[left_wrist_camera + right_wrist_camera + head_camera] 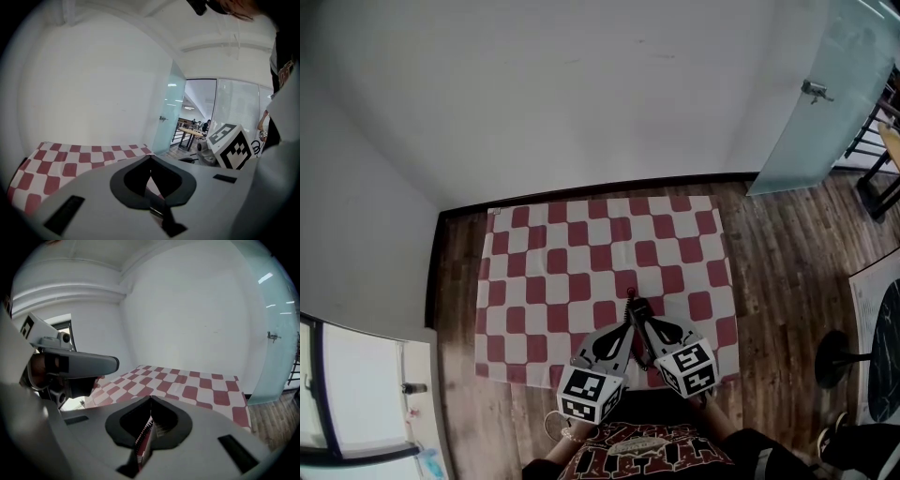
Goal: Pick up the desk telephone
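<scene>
My left tool and right tool are both clenched and empty, tips side by side over the red-and-white checked cloth, toward its front edge, on the wooden floor.

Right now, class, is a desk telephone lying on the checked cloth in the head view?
No: the red-and-white checked cloth shows only its squares, and no telephone lies anywhere on it.
</scene>
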Action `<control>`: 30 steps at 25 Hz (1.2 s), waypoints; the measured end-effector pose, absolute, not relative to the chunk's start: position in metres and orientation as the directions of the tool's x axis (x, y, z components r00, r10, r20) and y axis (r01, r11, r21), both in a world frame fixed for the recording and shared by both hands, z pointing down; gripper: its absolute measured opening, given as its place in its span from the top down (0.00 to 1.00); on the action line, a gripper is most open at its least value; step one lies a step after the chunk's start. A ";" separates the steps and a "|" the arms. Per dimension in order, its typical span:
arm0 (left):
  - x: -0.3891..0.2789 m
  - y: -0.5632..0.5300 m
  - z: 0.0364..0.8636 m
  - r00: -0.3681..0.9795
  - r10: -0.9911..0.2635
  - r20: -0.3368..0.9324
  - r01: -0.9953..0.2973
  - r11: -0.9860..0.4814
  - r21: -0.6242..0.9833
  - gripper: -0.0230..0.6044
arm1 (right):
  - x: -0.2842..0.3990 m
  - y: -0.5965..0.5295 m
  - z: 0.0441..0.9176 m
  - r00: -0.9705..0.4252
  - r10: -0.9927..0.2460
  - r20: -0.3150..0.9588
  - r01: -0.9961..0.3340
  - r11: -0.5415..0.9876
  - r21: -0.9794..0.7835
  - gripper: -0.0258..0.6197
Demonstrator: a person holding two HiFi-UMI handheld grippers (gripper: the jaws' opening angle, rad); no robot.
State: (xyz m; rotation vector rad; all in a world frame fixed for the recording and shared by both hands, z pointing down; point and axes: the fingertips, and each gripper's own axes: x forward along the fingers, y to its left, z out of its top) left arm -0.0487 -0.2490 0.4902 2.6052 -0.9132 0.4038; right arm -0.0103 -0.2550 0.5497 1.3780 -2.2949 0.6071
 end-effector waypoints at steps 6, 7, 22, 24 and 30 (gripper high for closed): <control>-0.053 -0.249 0.486 0.737 -0.569 0.364 -0.662 -0.715 0.222 0.95 | -0.010 -0.255 0.584 -0.428 -0.674 0.602 -0.892 0.424 -0.158 0.93; -0.054 -0.249 0.486 0.736 -0.572 0.363 -0.665 -0.714 0.222 0.95 | -0.009 -0.255 0.589 -0.426 -0.668 0.611 -0.892 0.423 -0.160 0.93; -0.059 -0.244 0.488 0.726 -0.581 0.368 -0.677 -0.697 0.235 0.95 | -0.010 -0.254 0.634 -0.390 -0.601 0.698 -0.897 0.418 -0.141 0.93; -0.061 -0.244 0.489 0.724 -0.583 0.368 -0.679 -0.694 0.237 0.95 | -0.008 -0.255 0.637 -0.377 -0.600 0.706 -0.902 0.412 -0.132 0.93; -0.063 -0.244 0.491 0.724 -0.580 0.373 -0.680 -0.692 0.242 0.95 | -0.008 -0.257 0.643 -0.358 -0.603 0.713 -0.905 0.412 -0.106 0.93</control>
